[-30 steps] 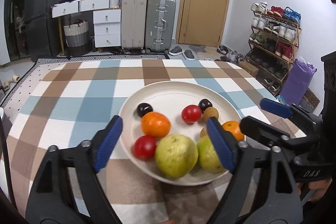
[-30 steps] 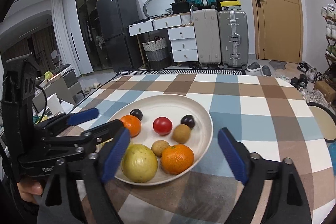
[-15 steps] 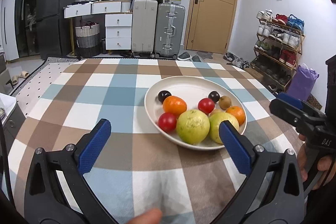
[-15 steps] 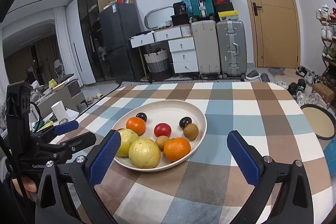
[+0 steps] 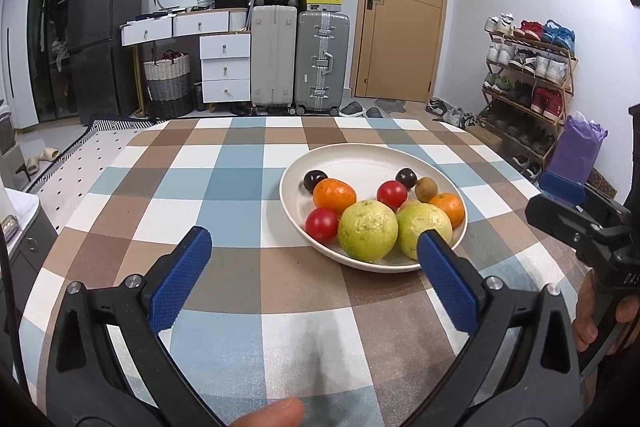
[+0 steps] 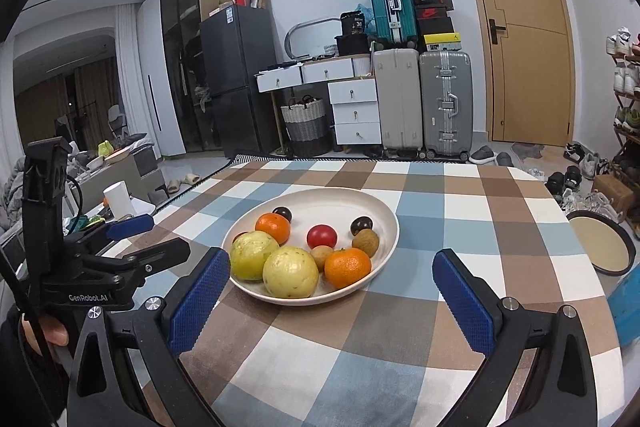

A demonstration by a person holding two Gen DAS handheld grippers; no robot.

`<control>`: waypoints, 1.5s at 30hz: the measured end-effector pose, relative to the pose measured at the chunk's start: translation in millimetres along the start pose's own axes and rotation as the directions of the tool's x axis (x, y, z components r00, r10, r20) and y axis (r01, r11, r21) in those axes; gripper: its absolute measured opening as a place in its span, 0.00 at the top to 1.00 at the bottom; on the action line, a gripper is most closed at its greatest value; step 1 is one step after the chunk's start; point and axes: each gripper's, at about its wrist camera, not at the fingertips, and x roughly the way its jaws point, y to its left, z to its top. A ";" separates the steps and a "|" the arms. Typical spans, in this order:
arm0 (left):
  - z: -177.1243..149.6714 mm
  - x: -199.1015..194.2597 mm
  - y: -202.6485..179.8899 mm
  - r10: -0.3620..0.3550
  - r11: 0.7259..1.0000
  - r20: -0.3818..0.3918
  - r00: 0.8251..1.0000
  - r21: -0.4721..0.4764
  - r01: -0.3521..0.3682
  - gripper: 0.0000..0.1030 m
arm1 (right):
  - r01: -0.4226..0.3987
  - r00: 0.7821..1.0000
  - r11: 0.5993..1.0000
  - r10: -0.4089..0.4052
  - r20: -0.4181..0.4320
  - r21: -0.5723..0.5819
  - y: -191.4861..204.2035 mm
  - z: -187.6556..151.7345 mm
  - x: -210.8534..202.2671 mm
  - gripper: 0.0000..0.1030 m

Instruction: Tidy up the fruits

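Fruits [image 5: 368, 235] heaped on white plate [image 5: 348, 159], both hand-held grippers [image 5: 316, 271] [image 6: 332, 291] wide and empty.

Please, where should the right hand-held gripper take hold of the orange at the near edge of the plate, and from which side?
Grip the near orange across its widest middle, coming from above and slightly from the front. The right hand-held gripper is open and empty. A small brown fruit touches the orange's left, another sits behind, and the plate rim is close in front, so a low approach looks blocked.
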 end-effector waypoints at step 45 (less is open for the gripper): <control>2.3 2.5 -6.0 -0.005 1.000 -0.011 1.000 0.023 0.006 0.00 | 0.000 1.000 1.000 0.000 -0.016 -0.005 1.3 0.2 -0.5 0.00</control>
